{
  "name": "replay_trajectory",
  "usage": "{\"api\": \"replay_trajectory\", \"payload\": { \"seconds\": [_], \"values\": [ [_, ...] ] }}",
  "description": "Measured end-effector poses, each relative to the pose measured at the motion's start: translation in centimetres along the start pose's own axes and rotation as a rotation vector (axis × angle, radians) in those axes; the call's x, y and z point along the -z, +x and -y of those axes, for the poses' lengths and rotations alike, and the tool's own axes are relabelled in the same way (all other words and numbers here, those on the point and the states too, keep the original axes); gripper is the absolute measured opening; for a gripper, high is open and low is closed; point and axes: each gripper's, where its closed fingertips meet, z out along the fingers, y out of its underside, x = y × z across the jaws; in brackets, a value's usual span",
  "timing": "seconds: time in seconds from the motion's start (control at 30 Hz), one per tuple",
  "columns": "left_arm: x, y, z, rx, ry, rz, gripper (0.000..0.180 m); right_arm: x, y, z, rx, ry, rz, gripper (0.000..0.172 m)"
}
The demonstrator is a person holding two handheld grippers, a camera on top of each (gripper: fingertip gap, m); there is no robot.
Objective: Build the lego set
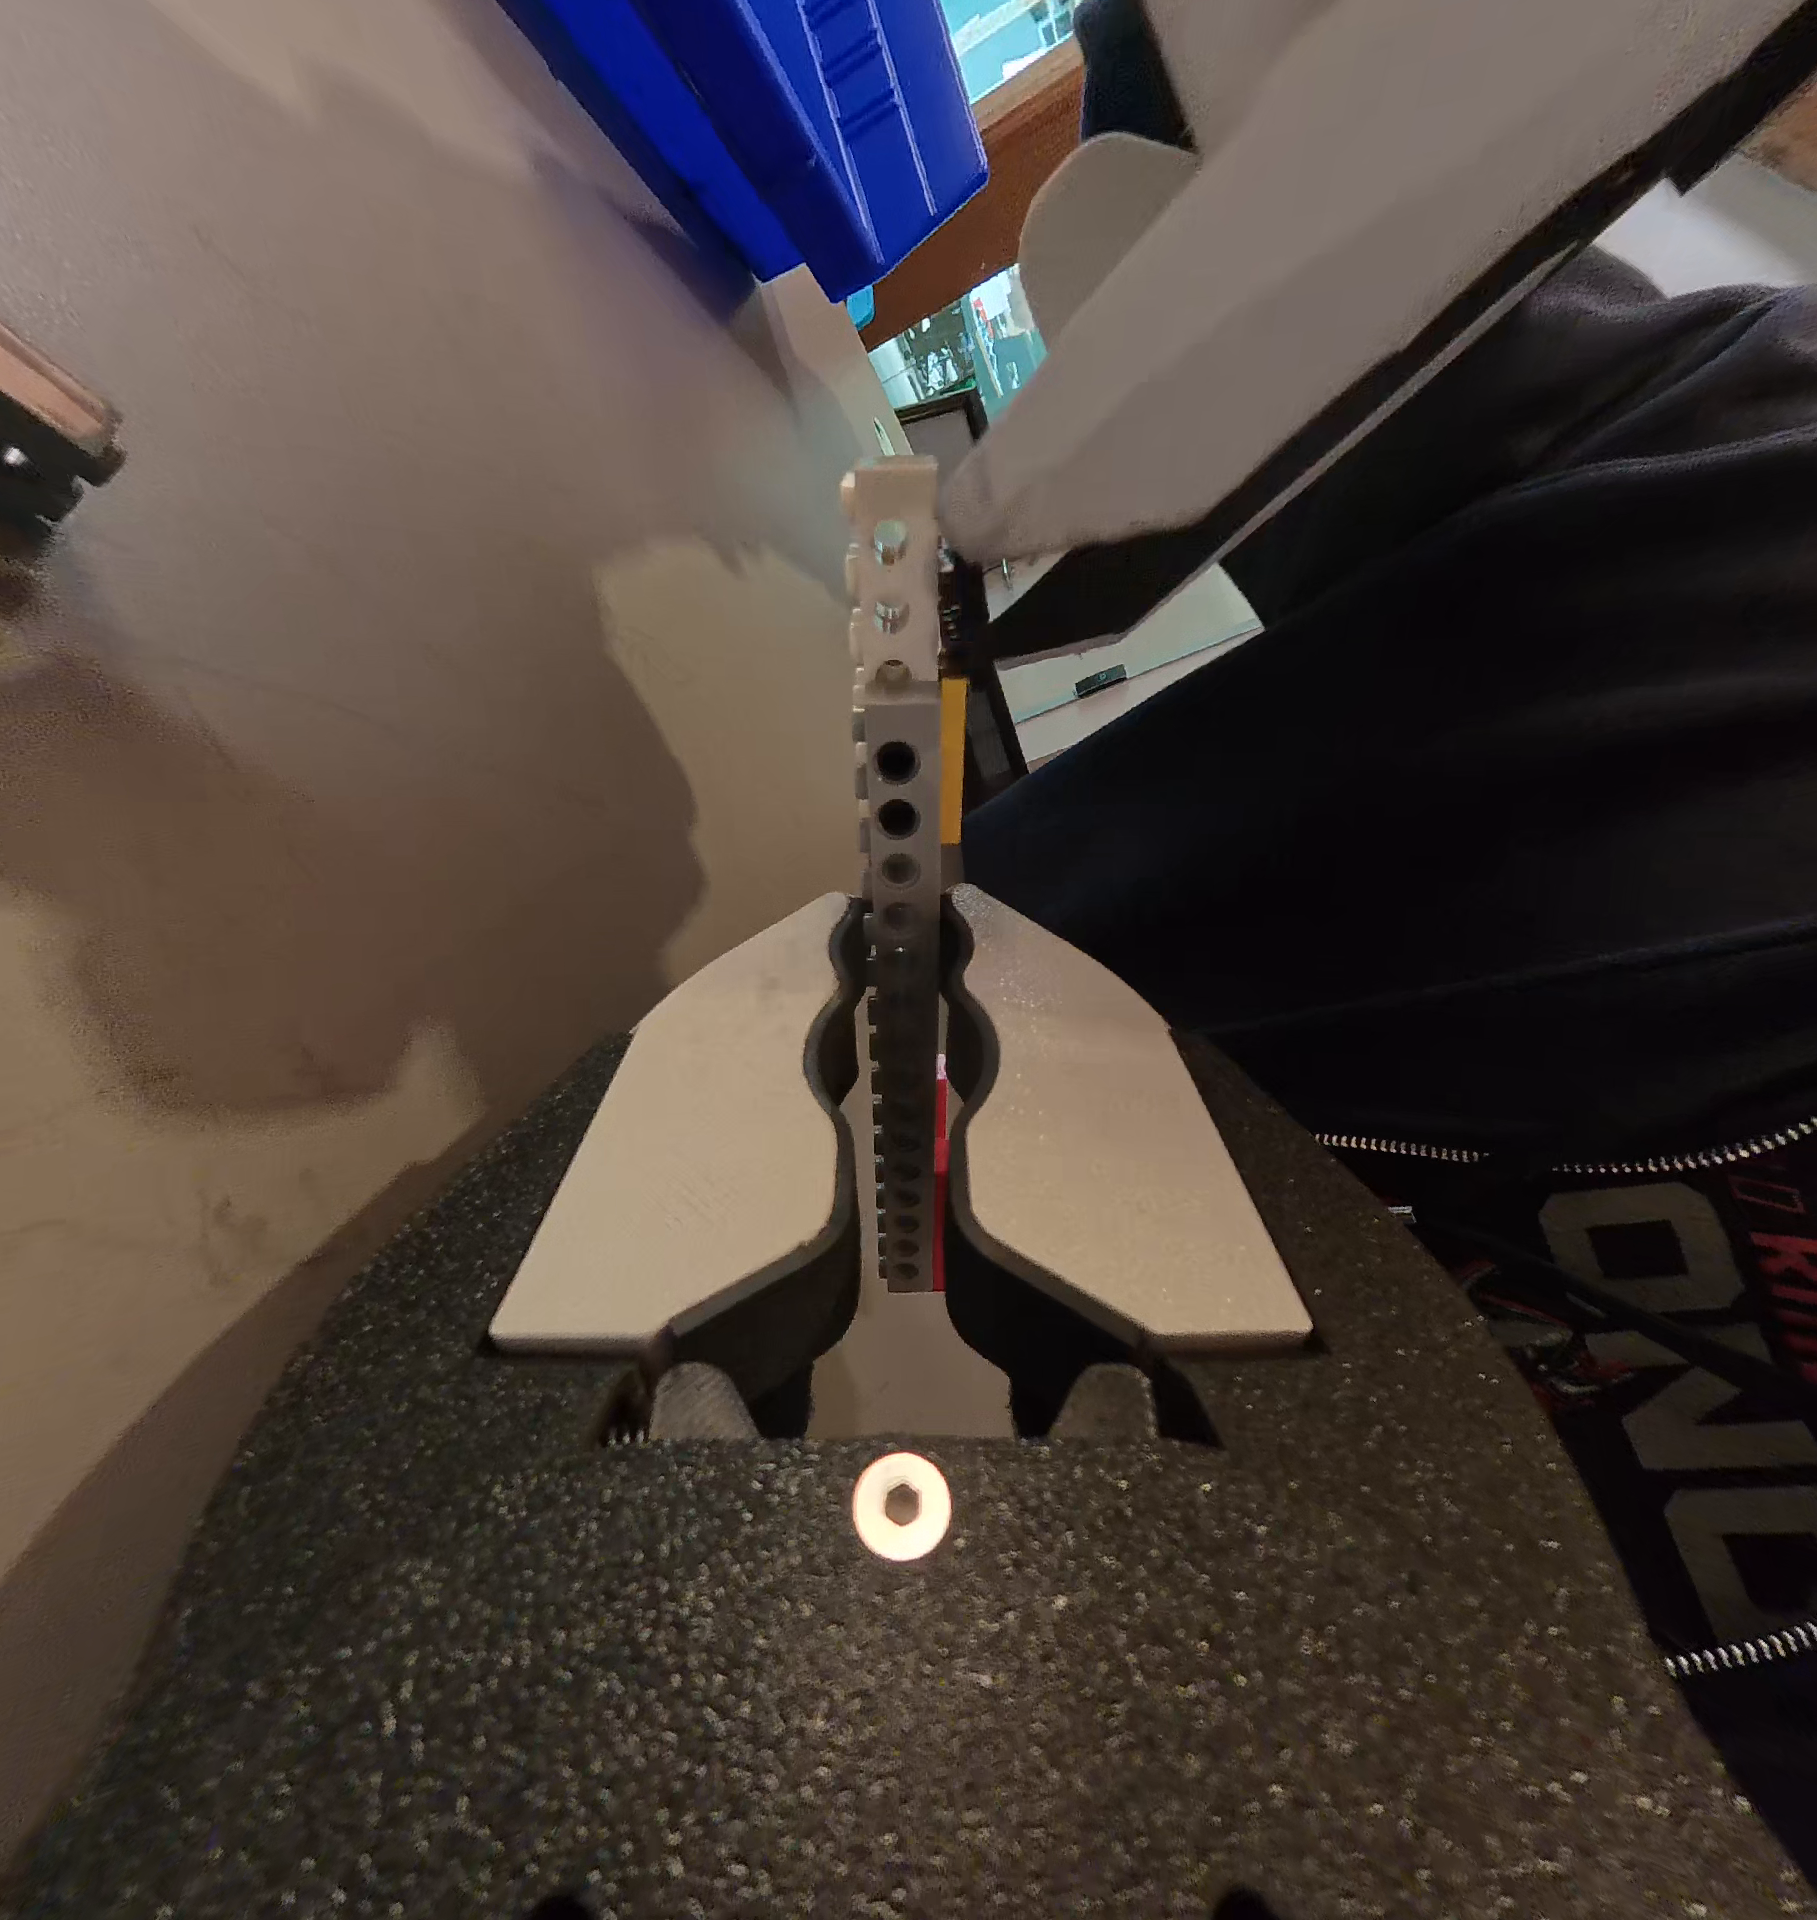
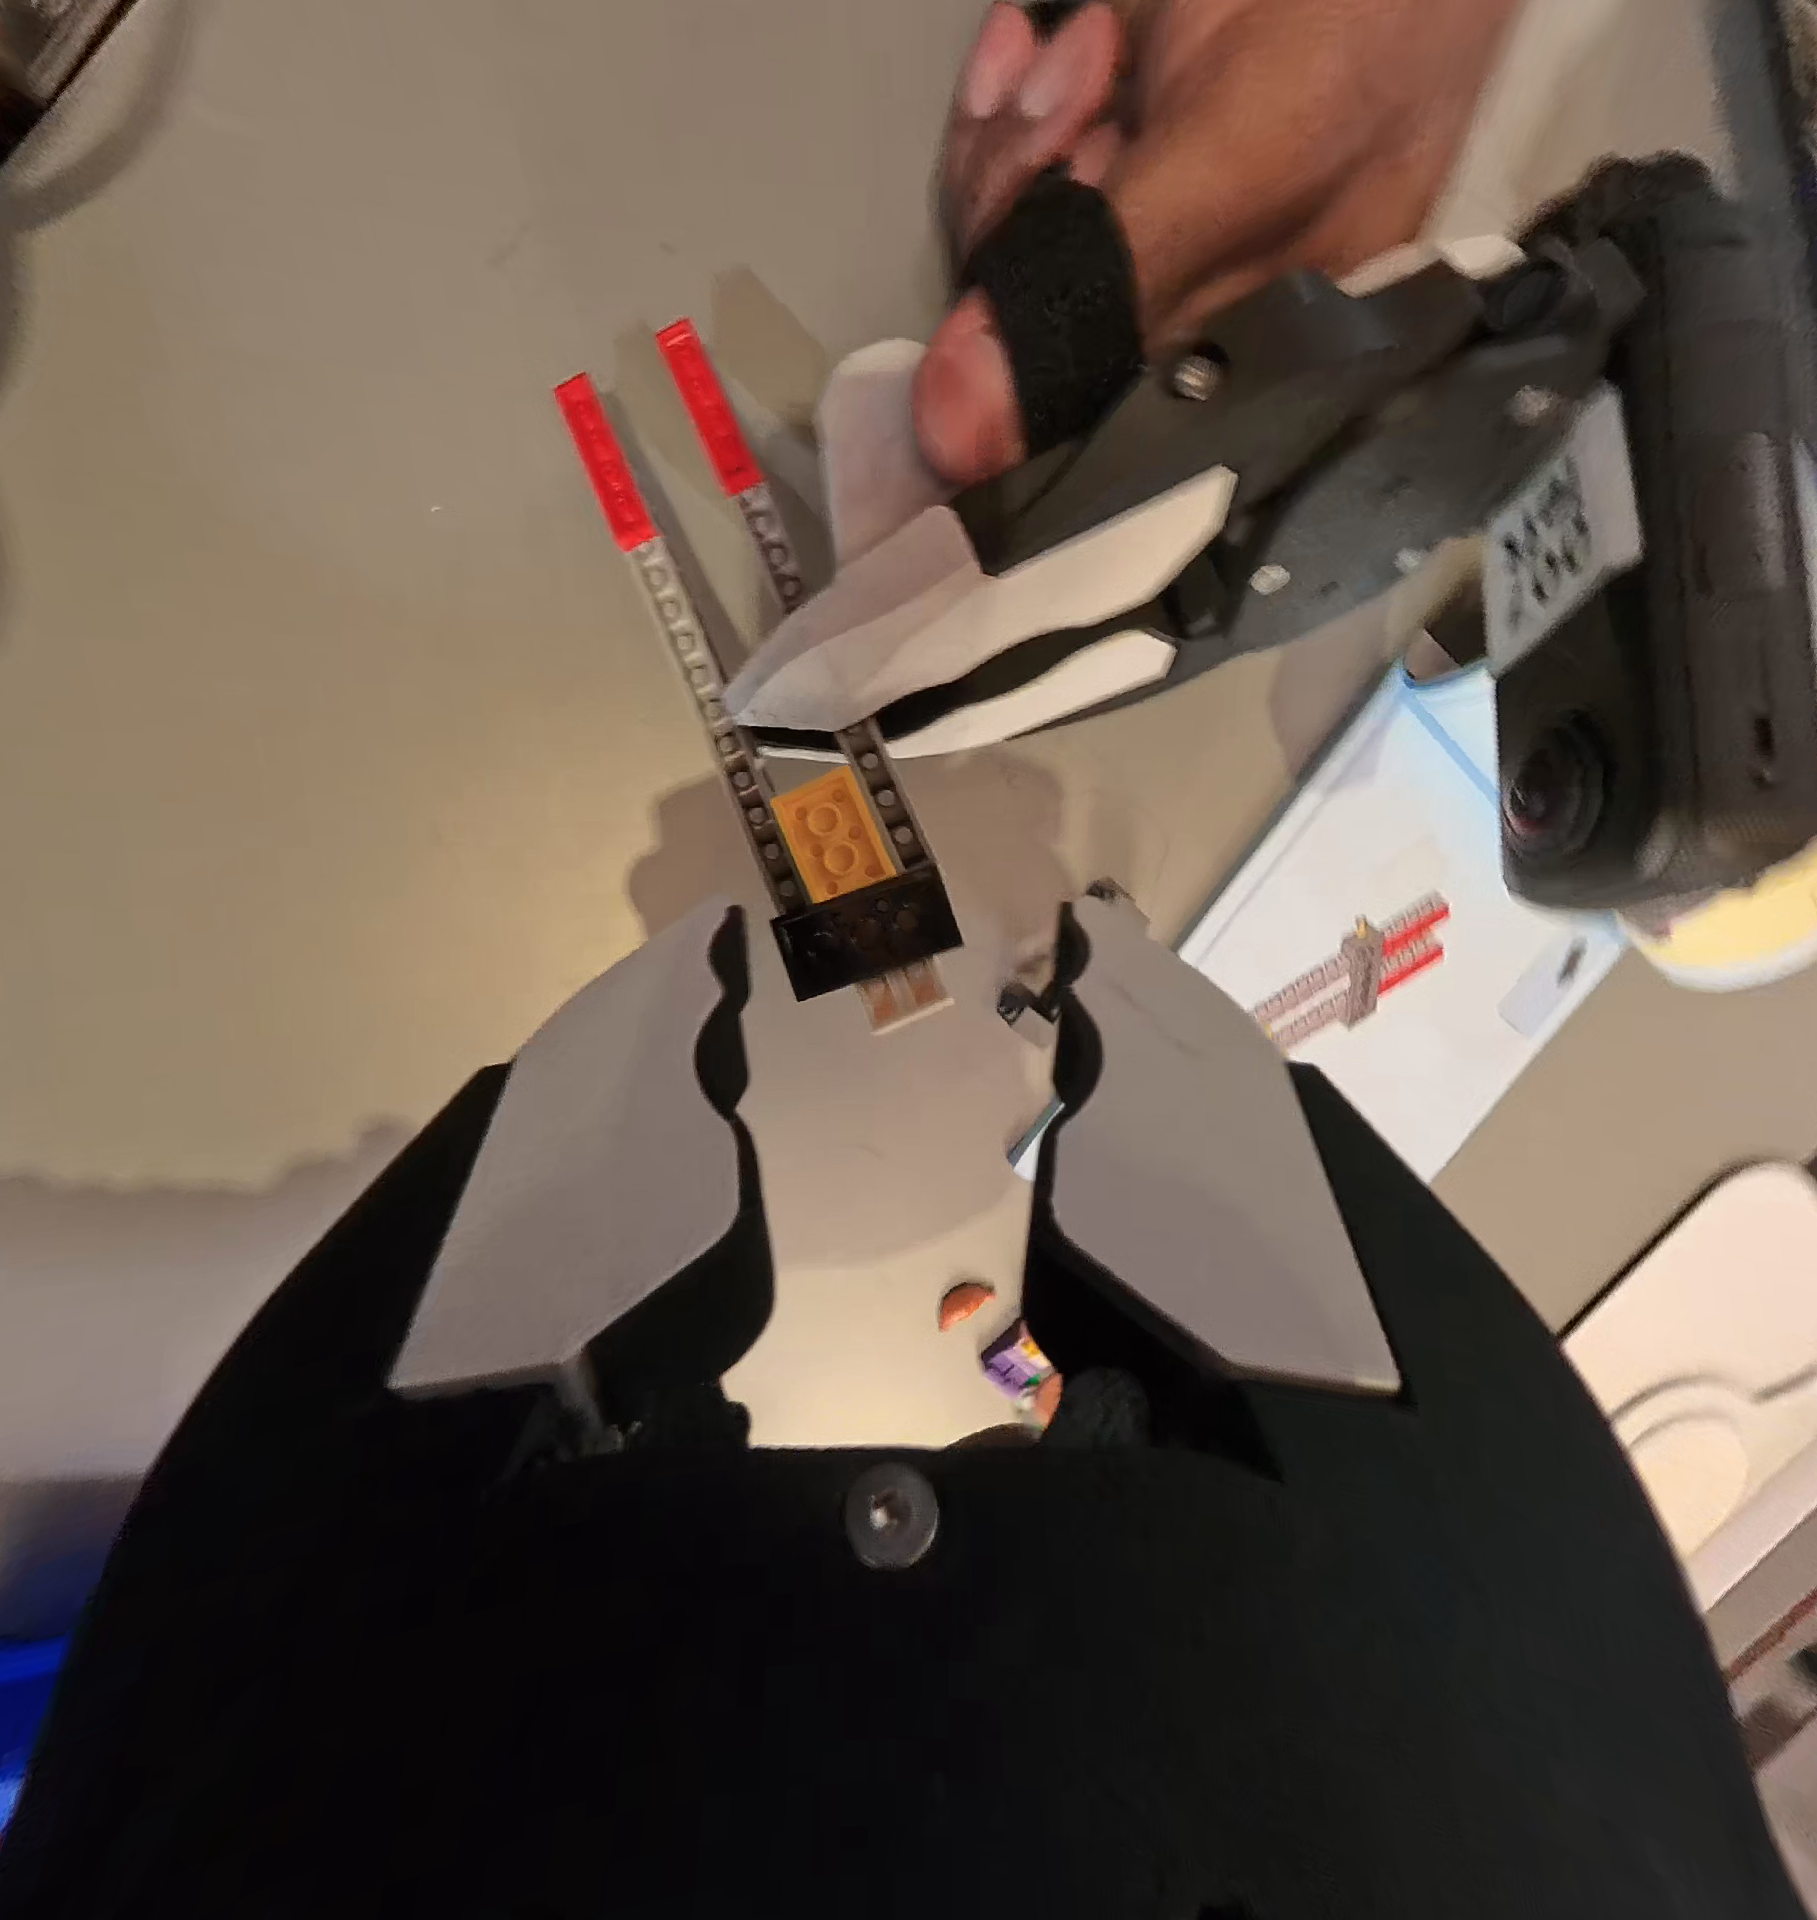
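At left, the left claw (image 1: 904,914) is narrow and clamped on a toy-brick frame (image 1: 899,790), seen edge-on, with pads pressed to both of its faces. The frame is held up off the beige table (image 2: 260,623). Blue bin (image 1: 831,135) behind; a person's dark jacket (image 1: 1455,831) is close on the right.

From the right wrist camera, the frame is two long grey holed beams with red tips (image 2: 603,462) at the far end. A yellow plate (image 2: 831,842) and a black brick (image 2: 868,935) bridge the near end. The left claw bites across both beams mid-length.

The right claw (image 2: 904,914) stands wide. The black-brick end sits between its fingertips, clear gaps either side, nothing gripped.

Further right: a printed sheet (image 2: 1403,935) and small loose bits (image 2: 966,1304) lie on the table.
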Motion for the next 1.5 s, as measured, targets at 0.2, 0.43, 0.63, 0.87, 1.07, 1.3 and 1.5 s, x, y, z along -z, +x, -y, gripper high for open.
{"api": "replay_trajectory", "payload": {
  "seconds": [0.2, 0.43, 0.63, 0.87, 1.07, 1.3, 1.5],
  "values": [
    [0.3, 0.0, 0.4, 0.013, 0.031, -0.007, 0.012, 1.9, 1.7, -0.7, -0.514, 0.273, -0.212, 0.064],
    [0.8, 0.2, 1.0, 0.029, 0.067, -0.034, 0.012, 3.1, 2.2, -2.4, -1.135, 0.793, -0.427, 0.050],
    [1.1, 0.3, 1.3, 0.043, 0.087, -0.061, 0.012, 2.1, 1.7, -2.1, -1.226, 0.999, -0.326, 0.050],
    [0.9, 0.3, 1.1, 0.037, 0.072, -0.052, 0.012, -0.1, 1.3, -1.1, -1.217, 0.914, -0.238, 0.048],
    [0.7, 0.1, 1.0, 0.029, 0.062, -0.037, 0.012, 0.1, 1.1, -0.9, -1.229, 0.941, -0.204, 0.044],
    [0.5, 0.1, 0.8, 0.018, 0.048, -0.023, 0.012, 0.2, 1.1, -1.4, -1.259, 0.951, -0.194, 0.036],
    [0.3, 0.0, 0.5, 0.008, 0.034, -0.010, 0.012, 0.0, 1.0, -1.4, -1.261, 0.939, -0.182, 0.024]
  ]
}}
